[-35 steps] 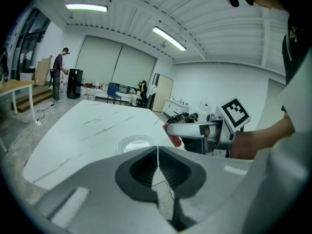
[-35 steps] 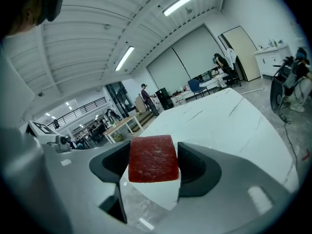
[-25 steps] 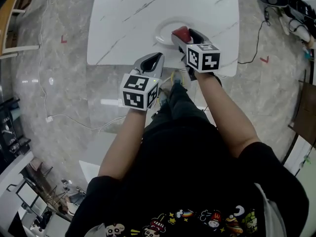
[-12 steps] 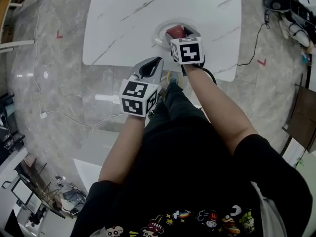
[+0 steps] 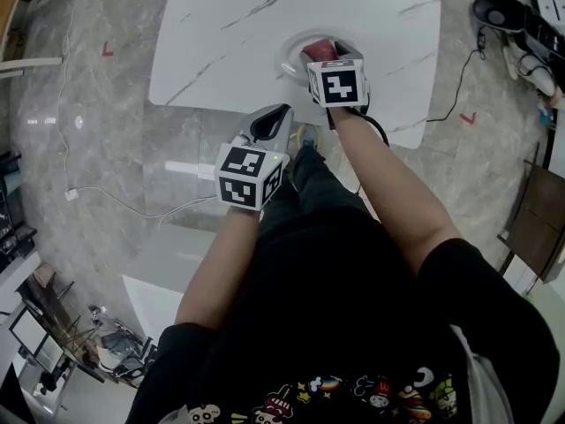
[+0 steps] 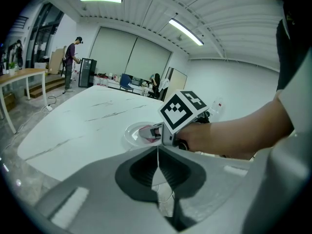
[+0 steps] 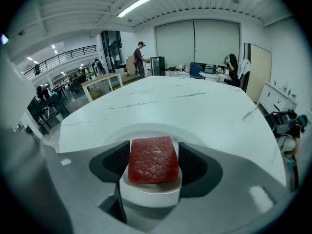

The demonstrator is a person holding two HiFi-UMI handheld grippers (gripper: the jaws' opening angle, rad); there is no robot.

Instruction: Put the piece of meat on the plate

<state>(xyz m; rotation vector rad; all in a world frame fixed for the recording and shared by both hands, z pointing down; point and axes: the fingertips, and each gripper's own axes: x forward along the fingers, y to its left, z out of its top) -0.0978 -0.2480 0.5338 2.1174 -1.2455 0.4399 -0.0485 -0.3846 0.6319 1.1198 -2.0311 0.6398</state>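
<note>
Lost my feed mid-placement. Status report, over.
Left hand-held gripper shut, empty. Right hand-held gripper shut on the piece of meat, over the white plate. Plate otherwise bare, nothing in the way.

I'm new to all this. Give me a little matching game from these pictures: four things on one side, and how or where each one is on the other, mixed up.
Things:
1. piece of meat
2. plate
3. left tool
4. right tool

States:
A. white, resting on the table
B. jaws shut, nothing in them
C. red, held between two jaws
D. closed on something just over the plate

Pairs: 1-C, 2-A, 3-B, 4-D
</note>
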